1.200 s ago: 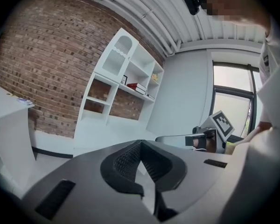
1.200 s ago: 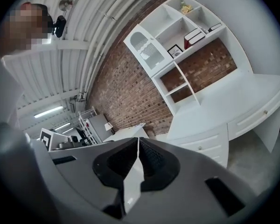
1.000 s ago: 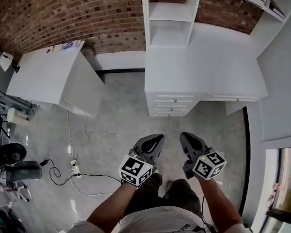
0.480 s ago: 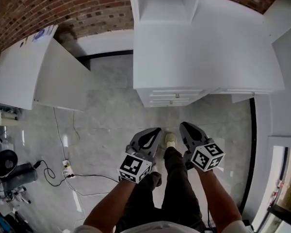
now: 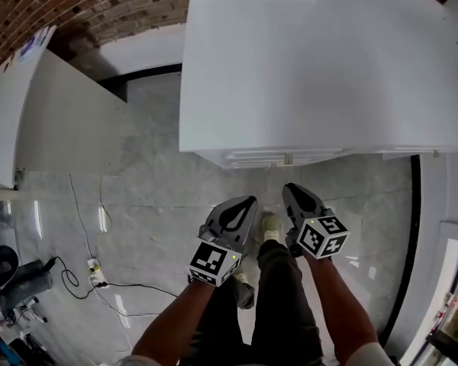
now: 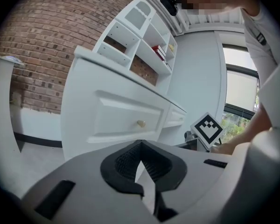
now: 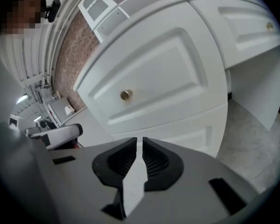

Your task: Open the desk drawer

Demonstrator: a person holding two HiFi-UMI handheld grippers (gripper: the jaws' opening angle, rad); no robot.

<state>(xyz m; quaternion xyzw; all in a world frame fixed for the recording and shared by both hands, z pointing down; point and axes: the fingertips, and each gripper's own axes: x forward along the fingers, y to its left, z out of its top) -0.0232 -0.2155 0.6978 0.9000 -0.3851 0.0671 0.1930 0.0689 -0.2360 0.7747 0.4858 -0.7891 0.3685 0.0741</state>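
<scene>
The white desk (image 5: 313, 67) fills the top of the head view, and its drawer fronts (image 5: 252, 158) show only as a thin strip under the front edge. In the left gripper view the top drawer (image 6: 126, 115) and its small brass knob (image 6: 141, 123) lie ahead of my left gripper (image 6: 140, 142), which is shut and empty. My right gripper (image 7: 139, 140) is also shut on nothing, and points at a drawer front (image 7: 163, 78) with a brass knob (image 7: 126, 95) a short way off. In the head view both grippers, left (image 5: 246, 203) and right (image 5: 290, 190), hang side by side short of the desk.
A second white table (image 5: 30, 120) stands at the left against the brick wall (image 5: 99, 6). Cables and a power strip (image 5: 93, 269) lie on the grey floor at lower left. White shelves (image 6: 140, 27) rise above the desk. The person's shoe (image 5: 271, 223) is between the grippers.
The person has stepped toward the desk, which now looms much larger in the head view. Both grippers have come down and forward with it, still side by side.
</scene>
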